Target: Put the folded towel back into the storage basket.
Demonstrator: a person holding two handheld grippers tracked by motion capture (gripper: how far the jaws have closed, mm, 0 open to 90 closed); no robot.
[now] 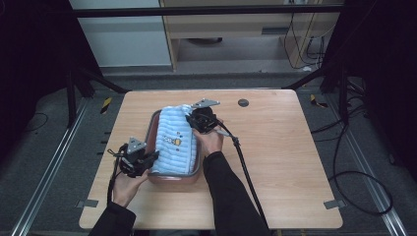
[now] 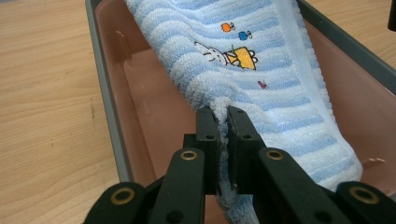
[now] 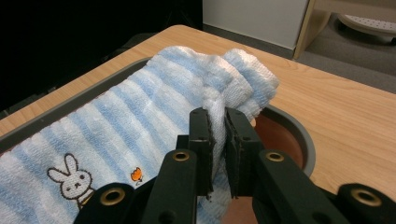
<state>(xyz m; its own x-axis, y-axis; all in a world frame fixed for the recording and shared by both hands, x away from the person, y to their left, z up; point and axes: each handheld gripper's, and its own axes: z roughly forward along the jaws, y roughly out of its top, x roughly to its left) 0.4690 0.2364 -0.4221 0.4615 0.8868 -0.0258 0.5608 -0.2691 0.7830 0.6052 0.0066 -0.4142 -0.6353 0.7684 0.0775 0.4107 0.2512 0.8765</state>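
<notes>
A blue-and-white striped towel (image 1: 174, 140) with a small rabbit picture lies stretched lengthwise over a brown tub with a grey rim (image 1: 153, 125) at the table's middle left. My left gripper (image 1: 150, 158) is shut on the towel's near corner (image 2: 223, 103) at the tub's near left end. My right gripper (image 1: 193, 119) is shut on a bunched fold at the towel's far end (image 3: 218, 100), above the tub's far right corner. The towel (image 2: 261, 70) hangs between both grips, sagging into the tub (image 2: 140, 102). Part of the tub's inside (image 3: 280, 135) shows beyond the far fold.
The tub rests on a light wooden table (image 1: 285, 147) with a round black cap (image 1: 243, 103) near its far edge. The right gripper's cable (image 1: 248, 182) trails back across the table. Metal rails and loose cables lie on the floor around.
</notes>
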